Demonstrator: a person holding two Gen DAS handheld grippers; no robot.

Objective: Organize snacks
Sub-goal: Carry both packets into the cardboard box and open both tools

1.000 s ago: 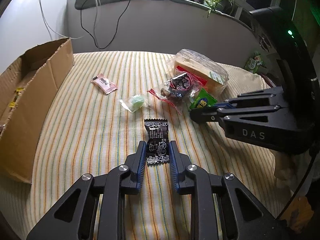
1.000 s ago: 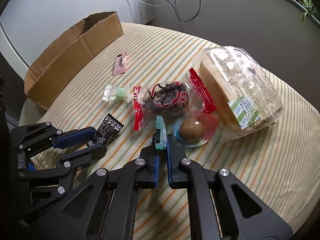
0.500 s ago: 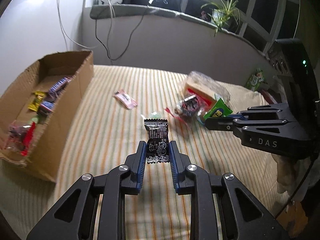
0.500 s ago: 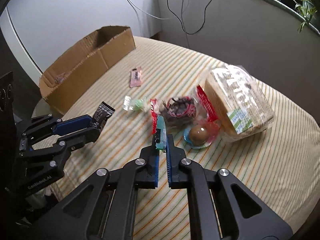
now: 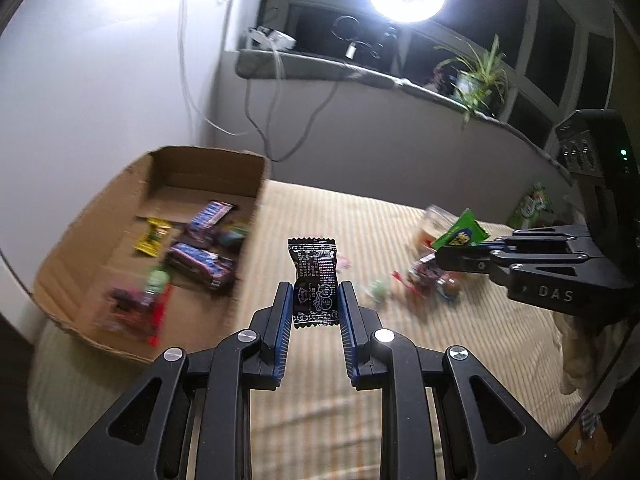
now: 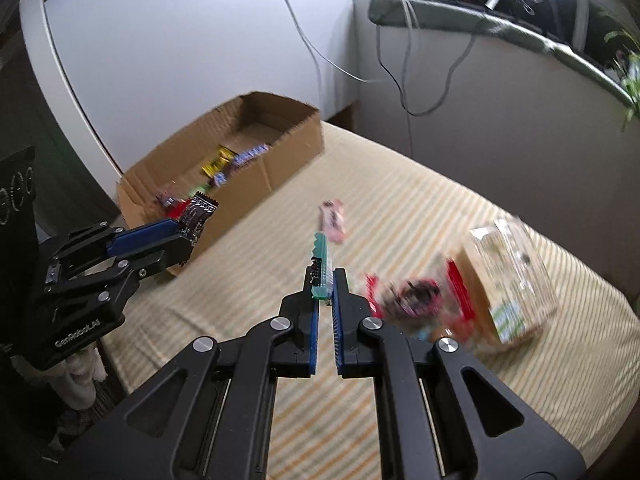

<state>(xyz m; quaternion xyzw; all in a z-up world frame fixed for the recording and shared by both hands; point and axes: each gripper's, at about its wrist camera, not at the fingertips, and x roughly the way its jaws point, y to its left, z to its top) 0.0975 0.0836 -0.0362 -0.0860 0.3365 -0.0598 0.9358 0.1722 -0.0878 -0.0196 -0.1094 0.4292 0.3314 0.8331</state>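
Lifted clear of the striped yellow tablecloth (image 5: 400,360) since a second ago, nearer the open brown cardboard box (image 5: 256,184): left gripper (image 5: 315,300) clamped on black printed snack packet (image 5: 314,276), right gripper (image 6: 325,280) pinching flat green snack packet (image 6: 323,260) upright

A cardboard box (image 5: 160,240) sits at the left edge of the striped tablecloth (image 5: 360,380), with several wrapped snacks (image 5: 200,264) inside. To the right lies a loose cluster of packets (image 6: 416,300), blurred, with what seems a bagged loaf (image 6: 508,280) behind.
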